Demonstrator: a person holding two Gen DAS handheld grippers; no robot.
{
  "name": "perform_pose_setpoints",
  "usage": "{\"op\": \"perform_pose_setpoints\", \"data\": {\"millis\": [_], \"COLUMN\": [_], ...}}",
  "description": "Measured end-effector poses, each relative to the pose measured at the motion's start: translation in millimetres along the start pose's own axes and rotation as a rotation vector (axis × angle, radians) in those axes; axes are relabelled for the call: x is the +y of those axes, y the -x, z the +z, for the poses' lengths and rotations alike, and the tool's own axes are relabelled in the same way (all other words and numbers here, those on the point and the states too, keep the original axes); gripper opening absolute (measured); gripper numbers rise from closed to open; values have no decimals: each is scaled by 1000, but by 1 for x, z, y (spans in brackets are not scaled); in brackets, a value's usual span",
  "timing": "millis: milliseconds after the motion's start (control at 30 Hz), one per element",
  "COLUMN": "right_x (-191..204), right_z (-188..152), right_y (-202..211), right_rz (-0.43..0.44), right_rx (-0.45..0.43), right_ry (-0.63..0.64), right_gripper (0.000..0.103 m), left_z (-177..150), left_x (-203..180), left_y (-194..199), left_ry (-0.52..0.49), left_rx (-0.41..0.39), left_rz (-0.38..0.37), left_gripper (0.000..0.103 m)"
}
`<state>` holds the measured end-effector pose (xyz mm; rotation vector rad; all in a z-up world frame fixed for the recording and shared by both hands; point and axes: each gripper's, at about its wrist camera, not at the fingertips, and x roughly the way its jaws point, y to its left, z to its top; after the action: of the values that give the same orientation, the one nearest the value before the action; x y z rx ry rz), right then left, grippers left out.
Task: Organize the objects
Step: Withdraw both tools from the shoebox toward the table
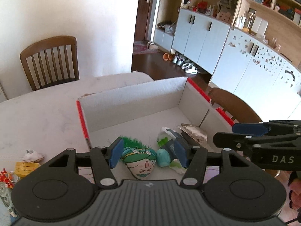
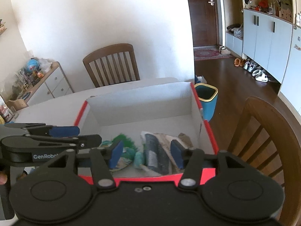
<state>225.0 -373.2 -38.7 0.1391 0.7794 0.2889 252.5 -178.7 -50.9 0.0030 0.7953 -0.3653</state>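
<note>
1. The left gripper (image 1: 148,155) hangs over the near end of a red-edged white cardboard box (image 1: 131,103), its blue pads (image 1: 116,153) standing apart with nothing pressed between them.
2. Below and between those pads lies a painted face toy (image 1: 140,163) with a green tuft and a green cap; it rests on the box floor, clear of both pads.
3. Just to the pad's right side sits a small teal egg-shaped piece (image 1: 163,157), touching a white-and-green wrapper (image 1: 162,137).
4. Beyond the right pad is a crumpled silver foil packet (image 1: 195,134); the letters "SHI" show on it, the rest is hidden.
5. The right gripper (image 1: 244,133) enters from the right edge of the left wrist view, side-on; "DAS" is printed in white on its black body.
6. In its own view the right gripper (image 2: 147,153) is also parted, nothing clamped, with a dark blue-grey pouch (image 2: 156,154) lying in the box under the gap.
7. In that view the left gripper (image 2: 64,133) crosses from the left, its body printed "GenRobo", the end cut off by the other tool.
8. Left of the left gripper, outside the box on the white table (image 1: 37,116), lie a yellow packet (image 1: 25,168) with unreadable print and a small white crumpled piece (image 1: 32,155).
9. Wooden chairs (image 1: 50,62) stand behind the table.
</note>
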Motion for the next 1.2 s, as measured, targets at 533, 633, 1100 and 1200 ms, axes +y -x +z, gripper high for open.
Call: {"op": "perform_pose_setpoints", "data": {"millis": [533, 633, 1100, 1200], "right_x": [78, 93, 164, 180], "right_z": [-14, -19, -40, -44], "right_y": [29, 31, 27, 23], "right_rz": [-8, -14, -27, -22], "right_rx": [-52, -56, -58, -45], "right_ry": [-6, -9, -10, -6], "right_gripper": [78, 81, 102, 102], "left_z": [-20, -26, -57, -63], "left_x": [57, 69, 131, 146], "left_y": [74, 86, 130, 134], "left_ry": [19, 25, 36, 46], "left_rx": [-41, -46, -67, -64], "left_rz": [12, 9, 40, 48], "left_gripper": [66, 66, 83, 88]}}
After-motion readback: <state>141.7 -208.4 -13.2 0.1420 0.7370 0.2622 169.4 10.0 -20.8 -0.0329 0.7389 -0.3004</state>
